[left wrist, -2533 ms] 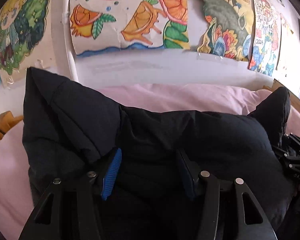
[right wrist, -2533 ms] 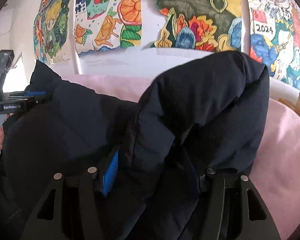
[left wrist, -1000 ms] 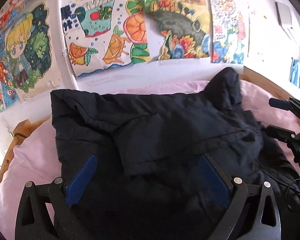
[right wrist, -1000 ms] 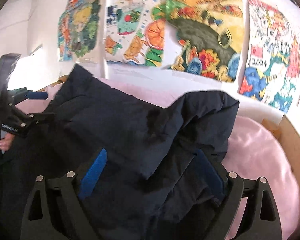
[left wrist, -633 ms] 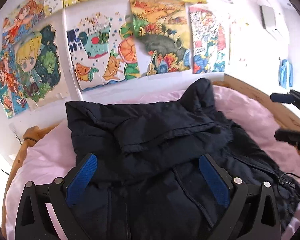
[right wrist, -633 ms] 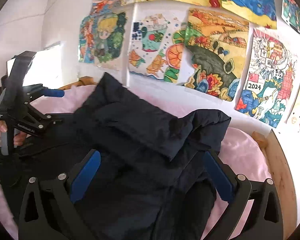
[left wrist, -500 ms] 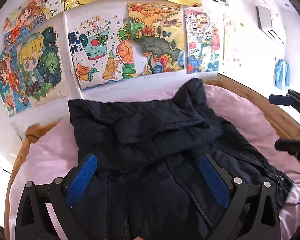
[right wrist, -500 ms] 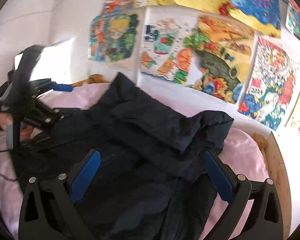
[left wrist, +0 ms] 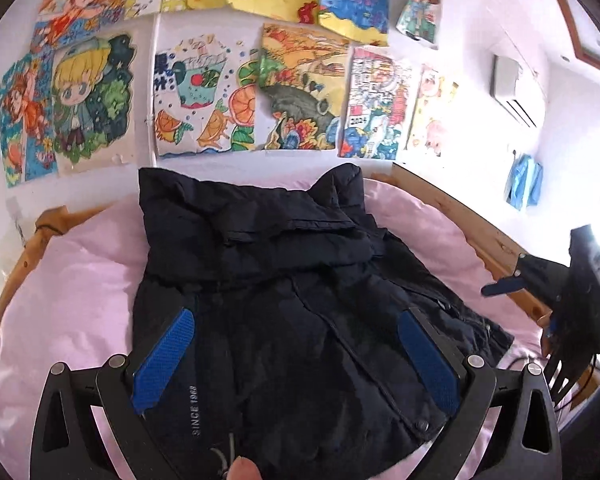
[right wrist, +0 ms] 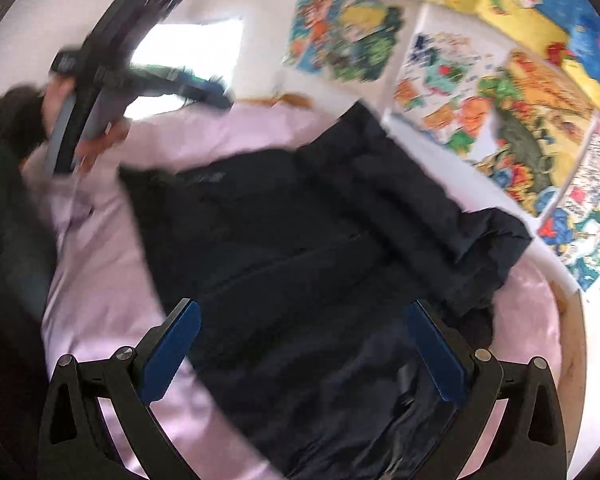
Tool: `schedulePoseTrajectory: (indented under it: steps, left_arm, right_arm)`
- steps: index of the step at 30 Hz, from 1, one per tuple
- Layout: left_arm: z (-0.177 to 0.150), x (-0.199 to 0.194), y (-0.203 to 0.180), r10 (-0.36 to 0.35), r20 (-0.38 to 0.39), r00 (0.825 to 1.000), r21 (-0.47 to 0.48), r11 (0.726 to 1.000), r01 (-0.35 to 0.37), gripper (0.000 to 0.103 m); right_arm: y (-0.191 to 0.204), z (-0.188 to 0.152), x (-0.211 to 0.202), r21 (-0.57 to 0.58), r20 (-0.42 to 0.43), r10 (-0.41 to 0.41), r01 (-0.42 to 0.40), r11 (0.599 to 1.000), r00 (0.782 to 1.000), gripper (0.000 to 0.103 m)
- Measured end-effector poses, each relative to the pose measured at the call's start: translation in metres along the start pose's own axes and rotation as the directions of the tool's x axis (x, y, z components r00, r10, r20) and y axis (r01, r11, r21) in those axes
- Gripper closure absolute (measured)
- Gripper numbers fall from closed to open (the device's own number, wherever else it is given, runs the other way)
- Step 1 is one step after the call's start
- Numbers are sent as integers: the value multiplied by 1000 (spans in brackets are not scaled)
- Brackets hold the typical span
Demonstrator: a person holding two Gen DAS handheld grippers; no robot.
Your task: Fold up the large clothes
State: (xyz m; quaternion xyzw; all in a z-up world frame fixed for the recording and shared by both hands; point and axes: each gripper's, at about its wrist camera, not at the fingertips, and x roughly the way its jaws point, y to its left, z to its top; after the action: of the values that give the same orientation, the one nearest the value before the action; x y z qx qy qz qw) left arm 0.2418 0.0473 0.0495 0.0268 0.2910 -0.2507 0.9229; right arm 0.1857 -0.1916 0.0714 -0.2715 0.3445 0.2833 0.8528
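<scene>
The padded jacket lies spread on the bed, its upper part folded back over the body toward the wall behind. Drawings hang in rows on that wall, above the jacket's far edge. The bed frame runs along the bed's right side, between the bedding and the wall. An air conditioner sits high on the wall to the right. The left gripper hangs over the jacket's near part, jaws on either side of it, apart from the cloth. The right gripper hangs over the jacket's right half; the left one shows beyond the bed's far left side.
</scene>
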Motion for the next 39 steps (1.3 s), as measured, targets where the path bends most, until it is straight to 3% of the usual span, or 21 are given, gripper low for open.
schedulePoseTrajectory:
  steps: [4,8,12,19,28,35,39]
  left_arm:
    - [-8,-4,-12,-11,-5,1000,116,993,12,0]
    - [-22,6,-25,-42,-57,997,203,978,53,0]
    - [-44,22,-37,-67,-135,989,265,959,101,0]
    - [-76,40,-57,-48,-230,972,388,911,137,0]
    - [-90,37,-65,-64,-274,960,421,889,180,0]
    - [-96,39,-74,-63,-335,940,469,854,224,0]
    - [-93,38,-77,-65,-336,940,481,846,231,0]
  right_arm:
    - [26,-18,11,-107,-73,7,-15,994,997,2]
    - [41,-37,23,-160,-139,-9,-14,987,990,2]
    - [40,-49,36,-171,-193,-35,2,985,980,2]
    - [33,-62,55,-147,-247,-93,57,987,965,2]
    - [34,-65,61,-183,-218,-184,145,972,958,2]
    - [21,-54,55,-195,-170,-242,208,959,955,2]
    - [4,-39,43,-126,-143,-230,212,969,963,3]
